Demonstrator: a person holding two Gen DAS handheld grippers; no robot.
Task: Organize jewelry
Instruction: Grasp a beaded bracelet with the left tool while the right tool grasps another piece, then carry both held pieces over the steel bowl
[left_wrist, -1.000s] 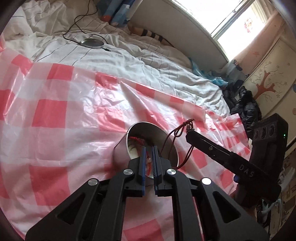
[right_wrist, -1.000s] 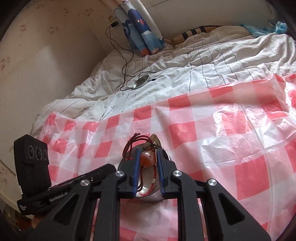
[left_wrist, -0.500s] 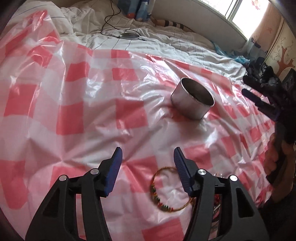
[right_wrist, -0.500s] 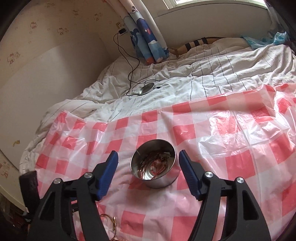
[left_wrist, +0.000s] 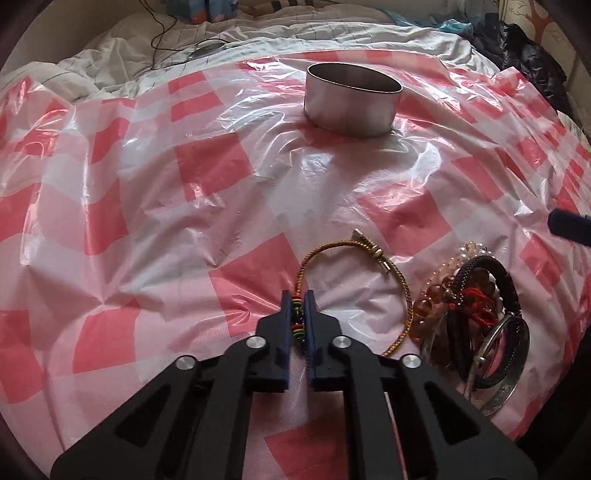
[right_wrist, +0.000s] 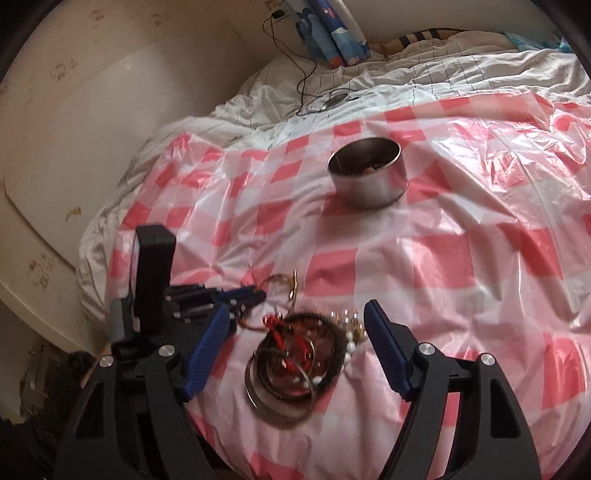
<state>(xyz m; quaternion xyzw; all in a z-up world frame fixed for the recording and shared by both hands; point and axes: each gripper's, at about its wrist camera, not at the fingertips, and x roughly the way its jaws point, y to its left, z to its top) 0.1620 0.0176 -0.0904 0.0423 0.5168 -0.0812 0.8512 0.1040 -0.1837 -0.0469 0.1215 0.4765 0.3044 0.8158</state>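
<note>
- Red-and-white checked plastic sheet (left_wrist: 229, 173) covers the bed; steel tin (left_wrist: 352, 99) sits upper centre of the left wrist view.
- Left gripper (left_wrist: 297, 314) — jaws have just closed, clamped on the beaded part of the gold cord bracelet (left_wrist: 369, 254), lower centre.
- Right gripper (right_wrist: 295, 332) — jaws have just been opening, now wide, straddling the jewelry pile (right_wrist: 295, 358) without touching it.

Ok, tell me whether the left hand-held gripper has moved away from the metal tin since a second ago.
Yes. The left hand-held gripper has pulled back from the metal tin, which now sits far up the checked sheet, and its jaws have just closed on the gold cord bracelet.
</note>
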